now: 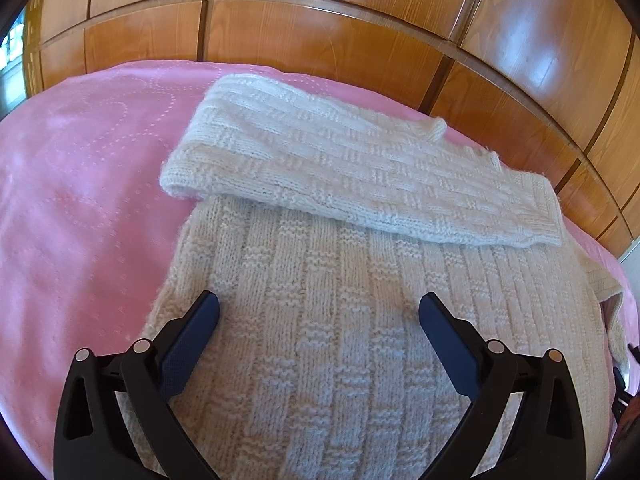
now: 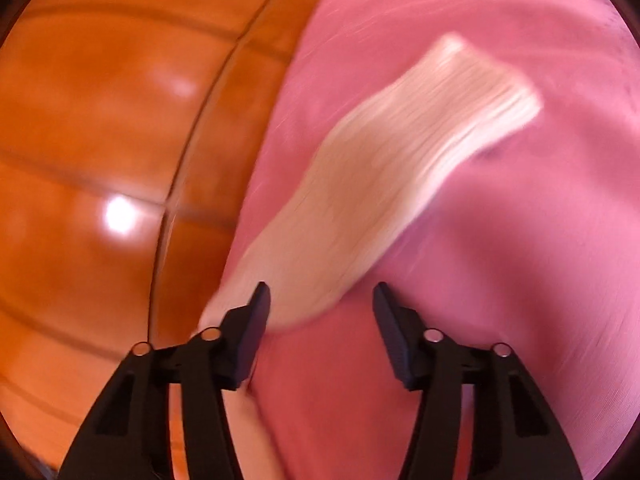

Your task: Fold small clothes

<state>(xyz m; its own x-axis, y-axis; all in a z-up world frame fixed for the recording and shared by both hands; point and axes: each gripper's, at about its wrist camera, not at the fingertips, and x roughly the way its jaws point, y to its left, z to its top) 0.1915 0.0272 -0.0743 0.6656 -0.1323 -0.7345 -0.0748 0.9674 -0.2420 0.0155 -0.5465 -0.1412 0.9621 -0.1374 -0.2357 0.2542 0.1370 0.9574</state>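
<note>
Wooden cupboard doors (image 1: 328,36) stand behind the pink blanket (image 1: 80,184) I am working on. My white knitted sweater (image 1: 340,320) lies flat on it, one sleeve (image 1: 340,160) folded across the body. My left gripper (image 1: 319,312) hovers over the sweater, fingers spread wide, holding nothing. My right gripper (image 2: 321,300) is also apart and empty, above a blurred sleeve (image 2: 392,160) on the blanket.

Pink blanket (image 1: 80,200) lies bare left of the sweater (image 1: 340,320); wooden panels (image 1: 320,28) behind.
</note>
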